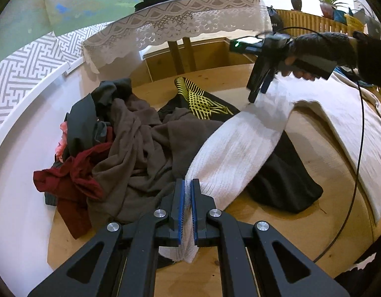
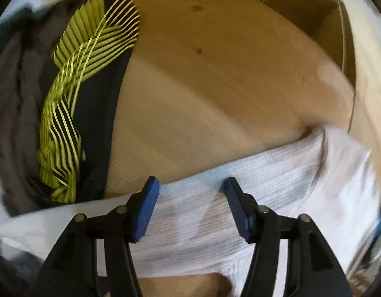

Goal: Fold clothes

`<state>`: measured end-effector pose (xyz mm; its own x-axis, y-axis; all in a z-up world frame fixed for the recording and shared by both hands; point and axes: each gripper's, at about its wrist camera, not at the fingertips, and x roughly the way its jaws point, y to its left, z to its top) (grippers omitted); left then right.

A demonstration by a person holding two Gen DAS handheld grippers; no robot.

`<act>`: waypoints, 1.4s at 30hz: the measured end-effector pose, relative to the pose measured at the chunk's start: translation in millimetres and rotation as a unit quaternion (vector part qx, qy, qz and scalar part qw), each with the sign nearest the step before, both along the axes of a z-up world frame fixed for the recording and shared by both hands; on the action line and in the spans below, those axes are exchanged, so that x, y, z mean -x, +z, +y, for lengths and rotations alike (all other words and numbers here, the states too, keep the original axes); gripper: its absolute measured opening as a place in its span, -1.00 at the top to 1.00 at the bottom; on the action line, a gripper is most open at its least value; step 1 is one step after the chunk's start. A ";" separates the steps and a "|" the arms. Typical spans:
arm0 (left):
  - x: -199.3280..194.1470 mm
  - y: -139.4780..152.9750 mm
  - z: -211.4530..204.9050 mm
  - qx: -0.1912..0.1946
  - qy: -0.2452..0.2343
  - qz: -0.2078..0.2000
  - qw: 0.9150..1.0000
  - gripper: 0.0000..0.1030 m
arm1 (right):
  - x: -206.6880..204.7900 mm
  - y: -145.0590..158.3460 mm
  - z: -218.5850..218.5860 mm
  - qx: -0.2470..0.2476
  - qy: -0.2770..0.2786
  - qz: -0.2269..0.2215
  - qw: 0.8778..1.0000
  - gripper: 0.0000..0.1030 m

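Blue-padded left gripper [image 1: 188, 193] clamped tight on the near end of the white ribbed garment [image 1: 240, 143], which ran taut up and to the right toward the right gripper [image 1: 254, 94].

From the left wrist, the white cloth crossed over a black garment [image 1: 287, 185], beside a heap of brown, red and grey clothes [image 1: 131, 143] on the wooden table [image 1: 314, 222]. From the right wrist, the right gripper [image 2: 189, 185] stood wide open just above the white garment [image 2: 277, 173], holding nothing; a black-and-yellow patterned garment [image 2: 74, 94] lay left. It likely needed to close on an edge first, keeping the cloth taut and clear of the heap.
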<state>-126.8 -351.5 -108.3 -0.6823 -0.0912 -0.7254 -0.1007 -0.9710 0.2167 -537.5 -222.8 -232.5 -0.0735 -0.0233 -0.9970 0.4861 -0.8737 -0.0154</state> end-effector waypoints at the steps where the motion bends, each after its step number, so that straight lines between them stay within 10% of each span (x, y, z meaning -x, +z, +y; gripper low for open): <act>1: -1.4 1.2 1.6 0.000 -0.002 0.002 1.000 0.91 | -2.5 -3.0 0.5 -0.001 0.002 0.007 1.000 -0.05; 7: -9.6 8.0 18.1 0.012 -0.021 0.007 1.000 0.91 | -7.9 -19.2 22.2 0.011 -0.006 0.029 0.999 0.86; 20: -35.2 57.8 72.4 0.012 -0.061 0.040 0.997 0.92 | -29.0 -30.3 117.7 0.210 -0.062 0.010 0.976 0.87; 34: -71.6 85.9 270.2 0.011 -0.227 0.020 0.974 0.92 | 0.7 26.0 256.4 0.390 -0.129 -0.015 0.911 0.87; 42: -60.9 7.3 349.9 -0.032 -0.311 -0.118 0.942 0.84 | -27.1 17.9 308.8 0.295 -0.126 -0.005 0.947 0.79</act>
<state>-65.9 -1.6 -101.1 -0.4081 0.3222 -0.8542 -0.6936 -0.7178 0.0606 -510.4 86.0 -214.6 -0.1422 -0.5596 -0.8165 0.2584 -0.8173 0.5151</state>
